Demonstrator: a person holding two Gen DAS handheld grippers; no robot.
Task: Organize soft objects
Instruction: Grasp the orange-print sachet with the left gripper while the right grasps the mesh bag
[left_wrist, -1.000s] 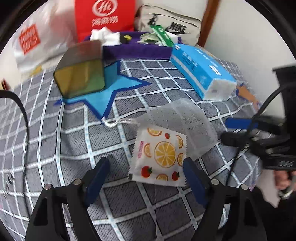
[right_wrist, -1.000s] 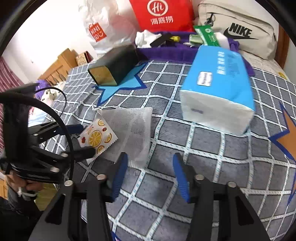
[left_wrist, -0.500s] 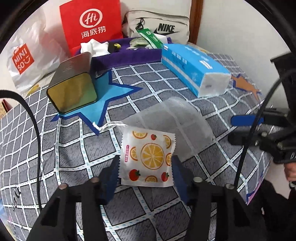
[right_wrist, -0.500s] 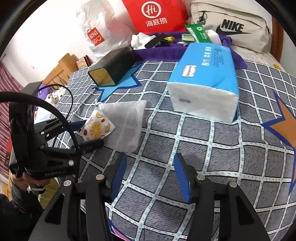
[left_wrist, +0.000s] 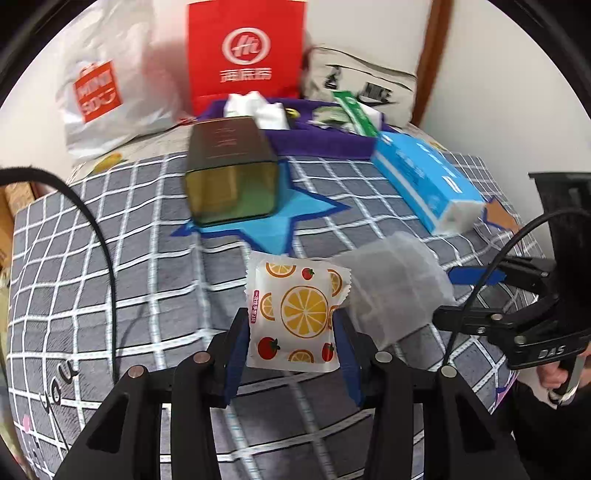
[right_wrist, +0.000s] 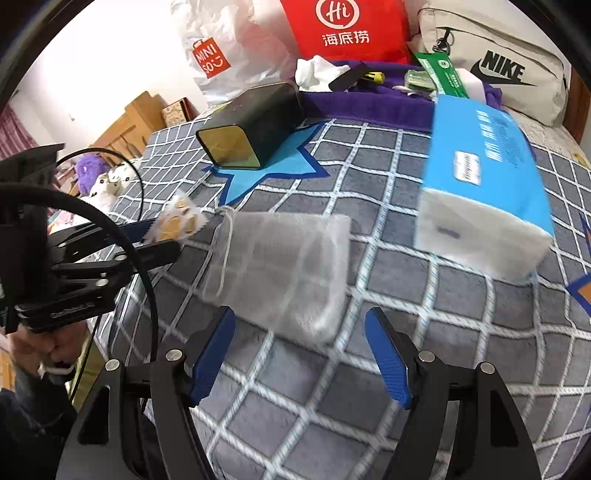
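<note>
The left gripper (left_wrist: 291, 332) had just closed onto the fruit-print packet (left_wrist: 295, 314), lifting it off the blanket (left_wrist: 110, 277). The right gripper (right_wrist: 299, 347) had just opened, empty, the mesh pouch (right_wrist: 280, 266) lying at its twelve o'clock, probably next.

Even, bright indoor light with soft shadows; fisheye bending and black vignette at the edges; motion blur smears the tissue pack (right_wrist: 484, 184) and mesh pouch (right_wrist: 280, 269).
</note>
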